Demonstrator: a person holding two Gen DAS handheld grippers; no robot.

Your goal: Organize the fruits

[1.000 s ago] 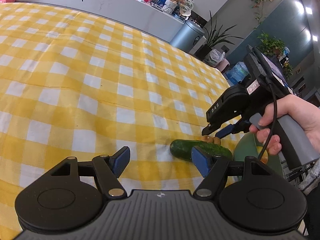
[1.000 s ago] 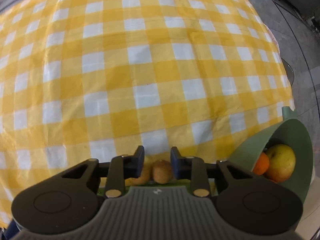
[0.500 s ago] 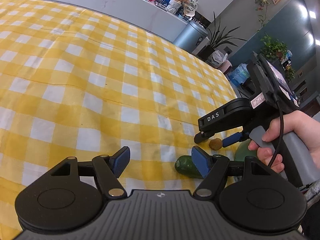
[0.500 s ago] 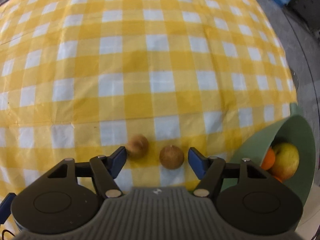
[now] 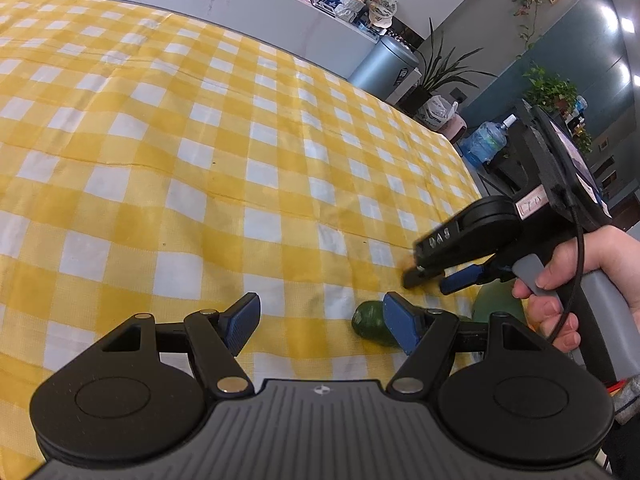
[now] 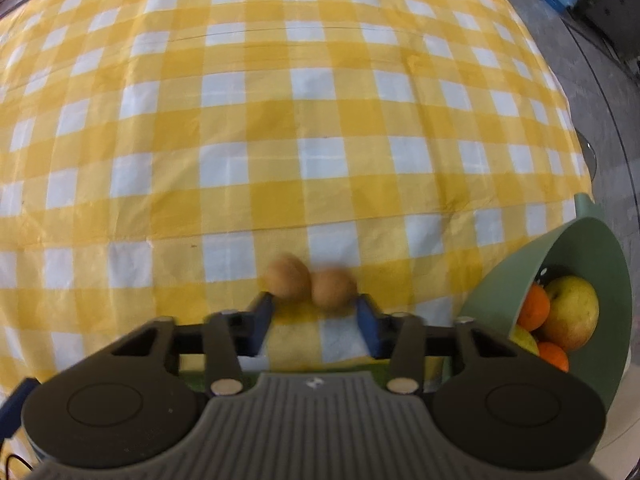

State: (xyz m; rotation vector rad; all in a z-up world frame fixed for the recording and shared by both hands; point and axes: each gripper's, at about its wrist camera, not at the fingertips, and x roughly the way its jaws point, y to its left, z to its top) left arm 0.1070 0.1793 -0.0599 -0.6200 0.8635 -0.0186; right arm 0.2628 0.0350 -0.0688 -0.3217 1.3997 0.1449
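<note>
Bowl (image 6: 592, 248) sits at tablecloth (image 6: 280, 120) edge (open checks beyond).

right gripper (image 6: 316, 316) jaws narrowed, fruits (image 6: 334, 289) blurred

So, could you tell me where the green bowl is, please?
In the right wrist view, the green bowl sits at the tablecloth's right edge, holding oranges and an apple.

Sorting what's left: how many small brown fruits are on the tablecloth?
2. Both lie side by side on the tablecloth just ahead of the right gripper: one brown fruit, the other brown fruit nearer the green bowl. Others may hide beneath the gripper.
</note>
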